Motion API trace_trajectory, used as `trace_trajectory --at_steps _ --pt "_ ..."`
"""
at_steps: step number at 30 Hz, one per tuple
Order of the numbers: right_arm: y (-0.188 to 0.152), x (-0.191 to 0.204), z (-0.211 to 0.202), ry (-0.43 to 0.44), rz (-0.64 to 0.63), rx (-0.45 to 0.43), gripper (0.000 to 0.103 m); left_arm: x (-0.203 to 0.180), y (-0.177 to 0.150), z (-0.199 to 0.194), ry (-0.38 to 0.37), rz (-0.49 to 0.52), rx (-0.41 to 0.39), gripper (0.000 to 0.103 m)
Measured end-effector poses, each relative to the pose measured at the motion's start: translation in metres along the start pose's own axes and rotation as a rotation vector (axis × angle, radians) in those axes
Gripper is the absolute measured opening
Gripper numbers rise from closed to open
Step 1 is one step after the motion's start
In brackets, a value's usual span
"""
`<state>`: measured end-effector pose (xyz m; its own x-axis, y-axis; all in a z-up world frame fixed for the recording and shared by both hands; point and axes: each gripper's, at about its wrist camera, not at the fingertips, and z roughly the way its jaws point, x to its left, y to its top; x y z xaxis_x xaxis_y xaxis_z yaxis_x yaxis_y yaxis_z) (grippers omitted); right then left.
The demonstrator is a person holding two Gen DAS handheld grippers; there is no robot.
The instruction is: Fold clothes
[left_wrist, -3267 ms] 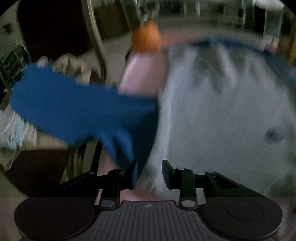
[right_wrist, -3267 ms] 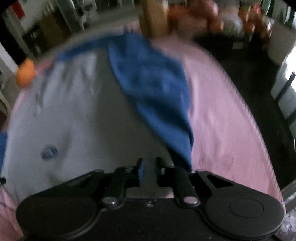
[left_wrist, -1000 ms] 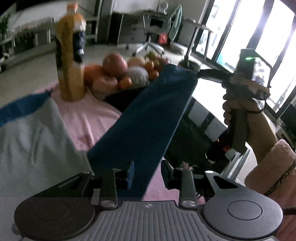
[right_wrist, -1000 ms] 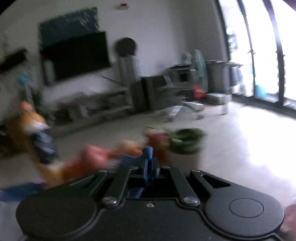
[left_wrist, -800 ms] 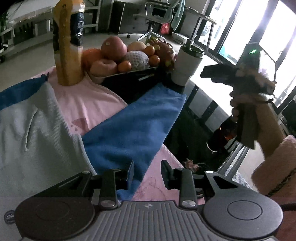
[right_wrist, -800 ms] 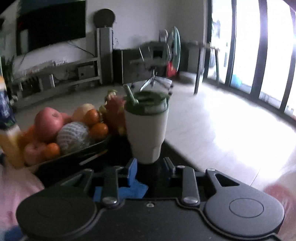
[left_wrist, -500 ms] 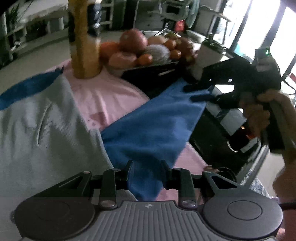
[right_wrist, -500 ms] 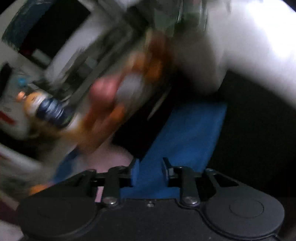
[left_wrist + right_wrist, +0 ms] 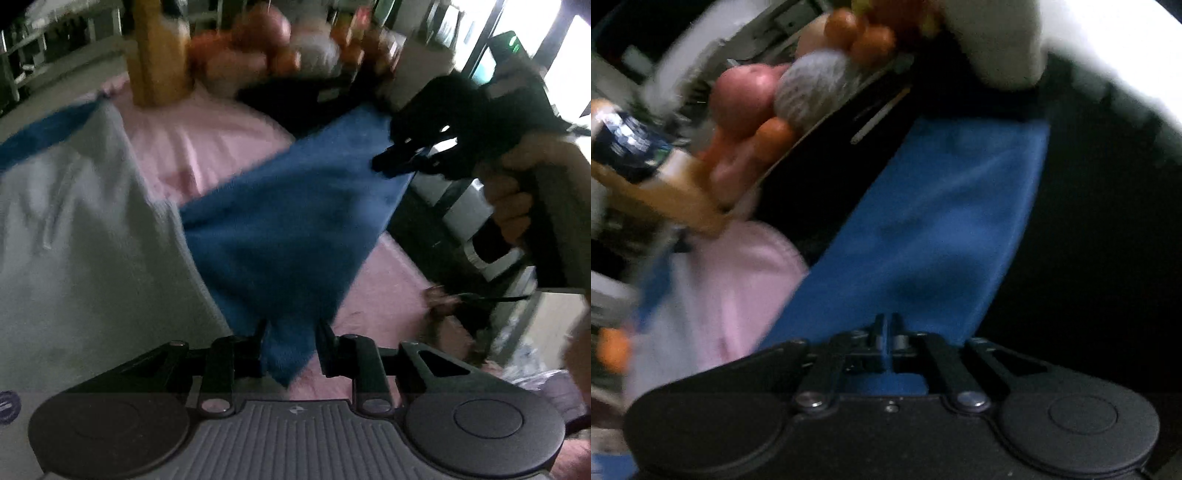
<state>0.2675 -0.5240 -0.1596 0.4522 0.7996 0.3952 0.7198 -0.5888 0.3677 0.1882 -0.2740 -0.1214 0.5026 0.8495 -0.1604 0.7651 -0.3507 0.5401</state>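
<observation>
A grey shirt point(image 9: 81, 236) with blue sleeves lies on a pink cloth point(image 9: 207, 136). Its blue sleeve point(image 9: 288, 221) stretches out to the right over the table edge. My left gripper point(image 9: 290, 341) is open, its fingers on either side of the sleeve's near corner. My right gripper point(image 9: 886, 328) is shut on the sleeve's side edge point(image 9: 923, 236); in the left wrist view it point(image 9: 397, 162) pinches the sleeve's far right edge.
An orange juice bottle point(image 9: 159, 55) and a tray of fruit point(image 9: 280, 48) stand at the back. A white cup point(image 9: 997, 40) stands beside the tray. The dark table edge point(image 9: 424, 229) drops off on the right.
The right gripper let go of the raised sleeve, dropped down and has shut on its side edge. The left gripper stays open around the sleeve's near corner.
</observation>
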Motion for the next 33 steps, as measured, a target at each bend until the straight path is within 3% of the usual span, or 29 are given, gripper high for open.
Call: trace_trajectory --at_steps 5,9,12,14,18,21,24,27,30,31,33 --pt "-0.02 0.03 -0.078 0.216 -0.028 -0.097 0.015 0.041 -0.033 -0.107 -0.019 -0.028 -0.162 0.026" --pt "-0.054 0.07 -0.117 0.38 -0.103 -0.12 0.031 0.098 -0.072 -0.177 0.103 -0.072 -0.234 0.031" --pt "-0.094 0.09 -0.11 0.41 -0.149 -0.042 0.049 0.154 -0.108 -0.199 0.256 -0.174 -0.237 0.031" --pt "-0.119 0.096 -0.091 0.36 -0.16 0.033 0.065 0.196 -0.135 -0.199 0.35 -0.295 -0.22 0.023" --pt "-0.151 0.098 -0.05 0.203 -0.156 0.13 0.065 0.261 -0.172 -0.173 0.436 -0.522 -0.177 0.013" --pt "-0.165 0.101 -0.032 0.104 -0.164 0.138 0.063 0.278 -0.179 -0.154 0.476 -0.547 -0.123 0.012" --pt "-0.178 0.107 -0.023 0.005 -0.229 0.101 0.041 0.284 -0.18 -0.14 0.586 -0.516 -0.04 0.014" --pt "-0.19 0.12 -0.021 -0.079 -0.341 0.037 0.025 0.285 -0.184 -0.141 0.63 -0.503 -0.009 0.017" --pt "-0.203 0.132 -0.022 -0.174 -0.418 -0.007 0.021 0.288 -0.187 -0.145 0.621 -0.526 -0.007 0.016" --pt "-0.204 0.136 -0.023 -0.192 -0.424 -0.007 0.021 0.289 -0.187 -0.149 0.603 -0.54 -0.008 0.011" --pt "-0.204 0.143 -0.026 -0.217 -0.427 0.001 0.022 0.288 -0.186 -0.16 0.553 -0.546 -0.032 0.011"
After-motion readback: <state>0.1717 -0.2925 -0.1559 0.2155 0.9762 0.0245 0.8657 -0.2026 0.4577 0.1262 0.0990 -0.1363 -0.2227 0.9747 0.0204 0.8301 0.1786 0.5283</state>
